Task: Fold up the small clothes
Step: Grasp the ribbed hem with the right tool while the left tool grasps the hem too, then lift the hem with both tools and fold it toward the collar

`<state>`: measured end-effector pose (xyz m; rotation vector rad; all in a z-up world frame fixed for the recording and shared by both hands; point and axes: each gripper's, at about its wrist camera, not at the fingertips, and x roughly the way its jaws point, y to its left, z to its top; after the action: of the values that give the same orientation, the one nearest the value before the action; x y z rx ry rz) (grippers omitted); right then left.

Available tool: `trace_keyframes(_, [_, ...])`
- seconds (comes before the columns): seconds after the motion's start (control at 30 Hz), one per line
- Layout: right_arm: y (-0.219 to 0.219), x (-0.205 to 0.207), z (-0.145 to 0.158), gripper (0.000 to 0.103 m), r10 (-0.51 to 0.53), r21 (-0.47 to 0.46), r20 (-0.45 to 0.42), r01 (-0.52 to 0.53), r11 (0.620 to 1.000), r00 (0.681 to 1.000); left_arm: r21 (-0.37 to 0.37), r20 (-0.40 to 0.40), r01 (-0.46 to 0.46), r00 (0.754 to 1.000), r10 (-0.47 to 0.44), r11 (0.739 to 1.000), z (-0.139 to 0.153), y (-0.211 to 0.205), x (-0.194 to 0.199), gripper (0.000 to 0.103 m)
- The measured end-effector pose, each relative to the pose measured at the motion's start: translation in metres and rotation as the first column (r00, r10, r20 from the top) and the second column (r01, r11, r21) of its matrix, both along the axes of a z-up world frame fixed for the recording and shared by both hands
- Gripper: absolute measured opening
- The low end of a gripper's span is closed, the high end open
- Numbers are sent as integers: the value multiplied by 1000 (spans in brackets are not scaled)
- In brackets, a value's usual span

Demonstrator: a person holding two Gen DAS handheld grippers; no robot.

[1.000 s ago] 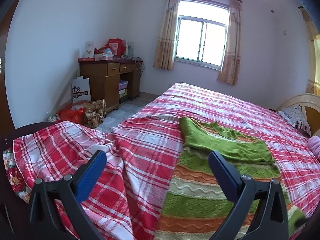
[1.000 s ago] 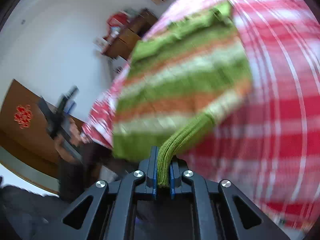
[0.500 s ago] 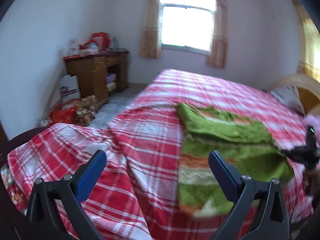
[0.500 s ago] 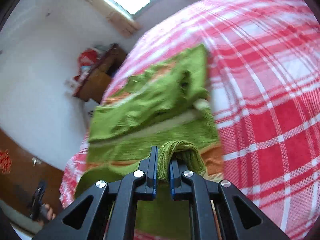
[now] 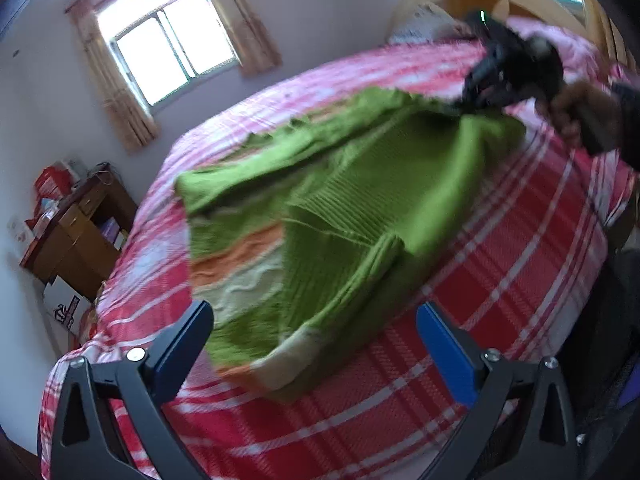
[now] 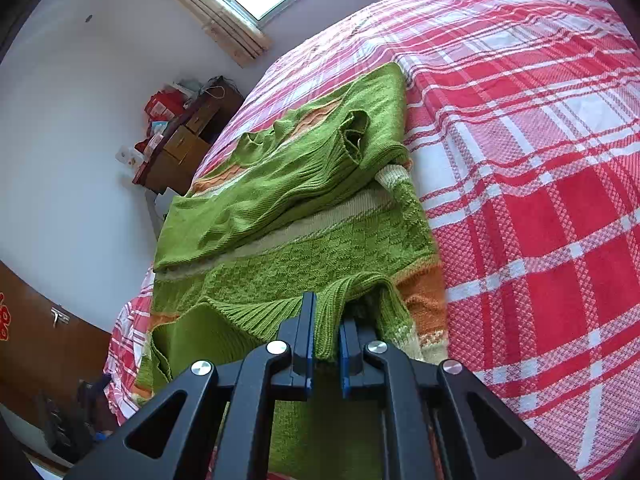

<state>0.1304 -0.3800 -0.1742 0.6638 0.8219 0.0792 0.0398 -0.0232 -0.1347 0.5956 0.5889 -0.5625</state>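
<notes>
— What do my claws look like from here?
— My left gripper point(image 5: 314, 346) has black angular arms, blue pads, and silver screws at the joints.
— And the right?
— My right gripper point(image 6: 325, 350) is the same: black triangular cut-out frames, four silver screws, blue-edged pads. A dark sleeve point(image 5: 628, 120) covers my wrist.

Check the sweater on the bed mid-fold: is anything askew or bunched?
Yes. The green sweater lies crooked on the plaid bedspread, with a sleeve bunched in loose wrinkles across the body rather than flat. The right gripper pinches a ribbed edge; the left gripper is open and holds nothing.
</notes>
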Motion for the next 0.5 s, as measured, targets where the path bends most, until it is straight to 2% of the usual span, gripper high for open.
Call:
trace_keyframes(0.03, [2, 1, 0, 11, -1, 5, -1, 1, 1000, 1000, 23, -14, -22, 1000, 22, 1000, -7, -3, 8, 101])
trace_keyframes(0.07, [1, 1, 1, 13, 2, 17, -5, -2, 1000, 1000, 36, -41, -55, 998, 57, 998, -13, -4, 18, 85])
trace_keyframes(0.1, [0, 1, 3, 15, 7, 40, -8, -6, 999, 1000, 20, -86, -76, 993, 77, 997, -15, -2, 26, 61])
trace_keyframes(0.13, [-2, -1, 4, 19, 14, 73, -5, -13, 997, 1000, -42, -164, -95, 983, 87, 995, -15, 6, 36, 52])
trace_keyframes(0.17, [-6, -4, 6, 27, 22, 143, 10, -23, 989, 1000, -135, -238, -119, 968, 84, 984, -12, 16, 44, 42])
trace_keyframes(0.2, [-11, -9, 7, 34, 22, 215, 34, -29, 976, 999, -190, -269, -150, 959, 95, 970, -9, 24, 50, 35])
trace_keyframes(0.27, [-23, -21, 12, 70, -5, 317, 90, -24, 948, 996, -265, -317, -223, 939, 134, 938, -6, 37, 60, 25])
trace_keyframes(0.3, [-29, -26, 15, 72, -26, 344, 116, -15, 939, 993, -292, -344, -256, 927, 149, 922, -7, 43, 65, 22])
trace_keyframes(0.4, [-44, -43, 20, 73, -90, 401, 171, 14, 916, 981, -356, -423, -331, 891, 165, 874, -12, 53, 76, 22])
trace_keyframes(0.47, [-47, -53, 24, 73, -122, 351, 174, 54, 935, 977, -395, -467, -365, 870, 158, 843, -15, 58, 81, 22])
trace_keyframes(0.5, [-47, -57, 24, 73, -129, 327, 174, 66, 943, 976, -400, -476, -370, 866, 155, 839, -16, 59, 84, 24])
